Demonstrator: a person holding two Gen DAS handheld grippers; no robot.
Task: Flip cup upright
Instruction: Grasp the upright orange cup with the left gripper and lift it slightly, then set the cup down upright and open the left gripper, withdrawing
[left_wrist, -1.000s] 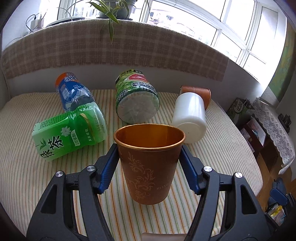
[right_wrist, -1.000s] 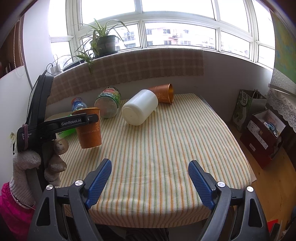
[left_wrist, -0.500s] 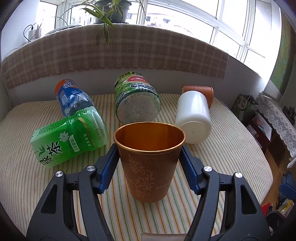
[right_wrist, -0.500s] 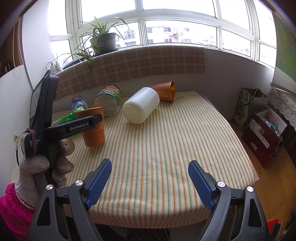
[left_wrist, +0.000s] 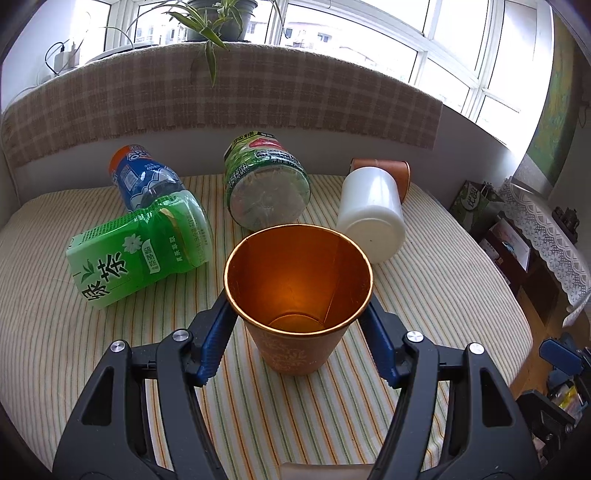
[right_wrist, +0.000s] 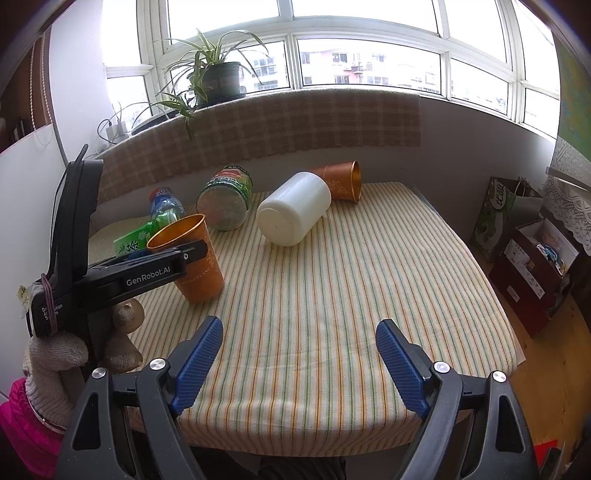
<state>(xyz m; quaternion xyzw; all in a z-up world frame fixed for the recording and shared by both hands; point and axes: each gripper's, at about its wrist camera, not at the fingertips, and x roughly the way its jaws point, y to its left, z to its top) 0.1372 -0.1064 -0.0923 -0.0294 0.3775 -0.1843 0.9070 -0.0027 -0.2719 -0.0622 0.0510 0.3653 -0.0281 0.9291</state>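
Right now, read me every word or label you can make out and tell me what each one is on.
"GenRobot.AI": side of the left gripper.
"绿茶": green tea bottle.
"500ml", sideways and faint: same bottle.
"400ml", faint: blue bottle.
Lettering on the held cup, the green jar and the gift bag: too blurred.

Bottles (left_wrist: 140, 251) and a white jar (right_wrist: 293, 208) lie across the bench's (right_wrist: 332, 295) far half; its near striped half is open to the right tongs (right_wrist: 299, 354).
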